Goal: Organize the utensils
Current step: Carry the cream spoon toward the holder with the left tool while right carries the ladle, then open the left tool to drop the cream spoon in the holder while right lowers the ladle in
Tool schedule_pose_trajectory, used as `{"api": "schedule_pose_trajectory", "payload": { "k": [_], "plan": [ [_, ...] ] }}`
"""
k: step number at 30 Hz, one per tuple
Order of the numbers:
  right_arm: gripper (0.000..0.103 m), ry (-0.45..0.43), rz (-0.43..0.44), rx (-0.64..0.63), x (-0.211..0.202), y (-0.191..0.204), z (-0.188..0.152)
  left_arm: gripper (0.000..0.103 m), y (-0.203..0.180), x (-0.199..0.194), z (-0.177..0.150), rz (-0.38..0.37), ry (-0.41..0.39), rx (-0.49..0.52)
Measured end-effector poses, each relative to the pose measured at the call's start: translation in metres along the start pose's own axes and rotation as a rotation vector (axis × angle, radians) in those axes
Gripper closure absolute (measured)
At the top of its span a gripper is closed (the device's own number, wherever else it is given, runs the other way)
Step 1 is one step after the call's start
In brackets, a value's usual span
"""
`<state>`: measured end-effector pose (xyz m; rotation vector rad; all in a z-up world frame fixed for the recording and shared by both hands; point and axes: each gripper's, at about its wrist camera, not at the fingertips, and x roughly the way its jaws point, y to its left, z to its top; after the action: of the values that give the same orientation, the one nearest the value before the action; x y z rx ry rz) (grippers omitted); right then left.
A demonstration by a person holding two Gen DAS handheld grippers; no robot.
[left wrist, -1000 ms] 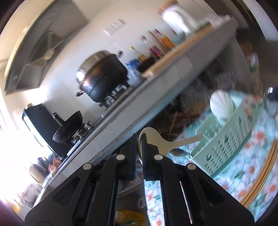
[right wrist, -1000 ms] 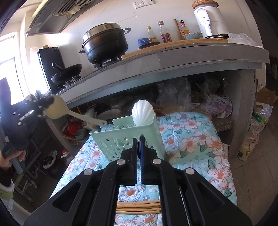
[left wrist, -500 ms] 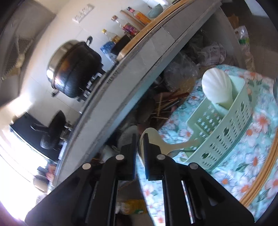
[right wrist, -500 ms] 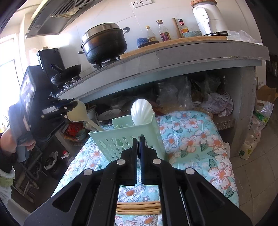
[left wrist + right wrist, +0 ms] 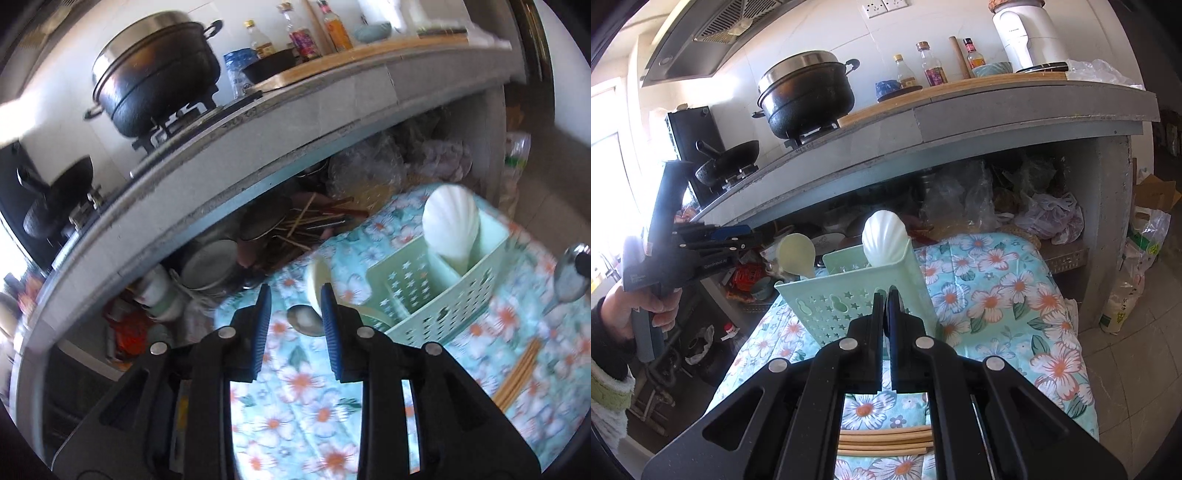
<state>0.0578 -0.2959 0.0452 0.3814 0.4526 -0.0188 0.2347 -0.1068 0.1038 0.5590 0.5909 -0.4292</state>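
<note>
Cream spoon (image 5: 317, 286) rests handle-down in the basket (image 5: 448, 295), left tongs (image 5: 293, 295) just opened off its bowl. Only the left view shows a steel spoon (image 5: 304, 319) behind; right tongs (image 5: 885, 299) are pressed together.

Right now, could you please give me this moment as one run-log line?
left tongs: just opening, cream spoon released into caddy | right tongs: shut, empty | chopsticks: on cloth

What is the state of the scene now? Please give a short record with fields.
left gripper: jaws have just been opening; cream rice paddle released, not gripped
rice paddle: handle inside the green utensil basket, head sticking out
basket: also holds a white shell-shaped scoop
right gripper: shut, holding nothing
tablecloth: chopsticks and a metal spoon lie loose
</note>
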Motion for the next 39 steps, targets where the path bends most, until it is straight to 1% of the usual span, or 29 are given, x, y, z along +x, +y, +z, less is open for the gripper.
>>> {"api": "schedule_pose_trajectory", "payload": {
  "k": [1,3,4,8,10,14,18,21,24,28,30,33,35,39],
  "plan": [
    [0.1,-0.005,-0.003,-0.002,-0.002,0.0,0.001,0.076,0.002,-0.001,-0.002,-0.014,-0.007,-0.02],
    [0.1,-0.016,-0.007,0.0,-0.006,-0.002,0.004,0.071,0.008,-0.006,-0.007,-0.043,-0.037,-0.074],
    [0.1,-0.021,-0.004,0.004,-0.009,-0.003,0.006,0.067,0.011,-0.008,-0.013,-0.053,-0.052,-0.111],
    [0.1,-0.039,0.011,0.014,-0.019,-0.009,0.016,0.065,0.026,-0.015,-0.038,-0.108,-0.098,-0.271],
    [0.1,-0.045,0.02,0.019,-0.023,-0.01,0.021,0.065,0.032,-0.016,-0.053,-0.129,-0.106,-0.345],
    [0.1,-0.046,0.048,0.03,-0.029,-0.01,0.027,0.063,0.037,-0.015,-0.076,-0.162,-0.107,-0.42],
    [0.1,-0.04,0.086,0.05,-0.031,-0.009,0.031,0.061,0.036,-0.011,-0.096,-0.192,-0.102,-0.462],
    [0.1,-0.058,0.154,0.056,-0.036,-0.006,0.043,0.059,0.033,-0.011,-0.11,-0.224,-0.108,-0.482],
    [0.1,-0.095,0.247,0.058,-0.043,-0.002,0.064,0.057,0.025,-0.016,-0.121,-0.252,-0.123,-0.494],
    [0.1,-0.136,0.38,0.064,-0.044,0.002,0.094,0.055,0.017,-0.023,-0.133,-0.252,-0.15,-0.487],
    [0.1,-0.149,0.438,0.077,-0.04,0.004,0.108,0.054,0.015,-0.026,-0.136,-0.257,-0.161,-0.489],
    [0.1,-0.167,0.5,0.091,-0.031,0.006,0.121,0.053,0.017,-0.027,-0.141,-0.257,-0.166,-0.497],
    [0.1,-0.168,0.546,0.117,-0.018,0.005,0.128,0.053,0.019,-0.027,-0.144,-0.261,-0.165,-0.509],
    [0.1,-0.155,0.577,0.144,0.01,0.002,0.131,0.053,0.023,-0.023,-0.147,-0.257,-0.155,-0.517]
  ]
}}
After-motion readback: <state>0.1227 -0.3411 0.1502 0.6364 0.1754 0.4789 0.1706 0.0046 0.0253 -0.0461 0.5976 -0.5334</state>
